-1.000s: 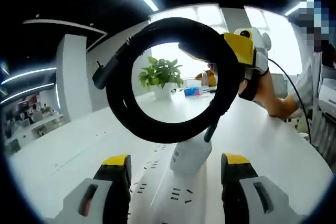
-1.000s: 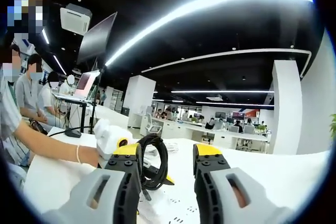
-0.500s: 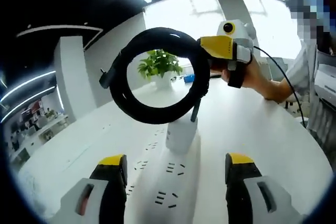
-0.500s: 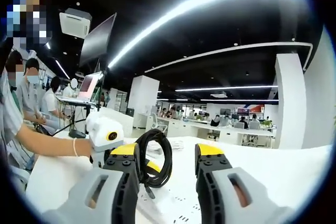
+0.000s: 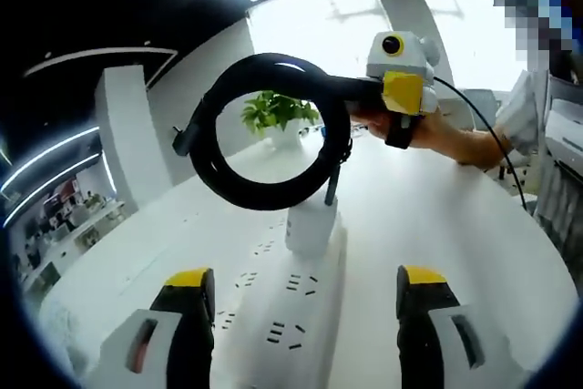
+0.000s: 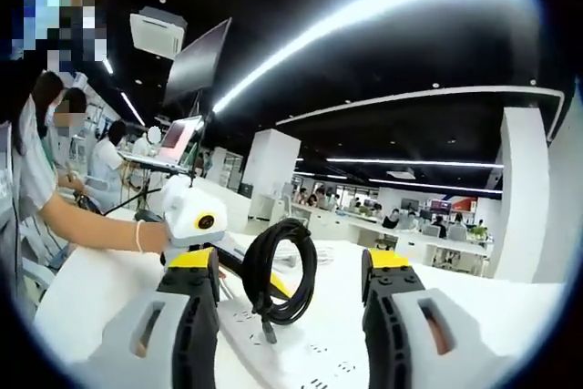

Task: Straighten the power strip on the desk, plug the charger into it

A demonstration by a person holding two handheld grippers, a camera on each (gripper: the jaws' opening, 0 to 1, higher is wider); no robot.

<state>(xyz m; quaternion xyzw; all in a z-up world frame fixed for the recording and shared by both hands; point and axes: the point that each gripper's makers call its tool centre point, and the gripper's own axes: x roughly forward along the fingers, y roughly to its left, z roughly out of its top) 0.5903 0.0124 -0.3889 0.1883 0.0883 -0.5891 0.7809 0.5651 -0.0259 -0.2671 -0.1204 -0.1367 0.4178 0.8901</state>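
Since a second earlier the right tool (image 5: 401, 93) had drawn farther from the left camera, carrying the coiled black cable (image 5: 264, 134) with it. That tool was pinching the coil, which hung above the white charger (image 5: 310, 225), plugged upright into the white power strip (image 5: 291, 316) on the white surface (image 5: 437, 225). The left tool (image 5: 305, 325), spread wide, straddled the strip, holding nothing.
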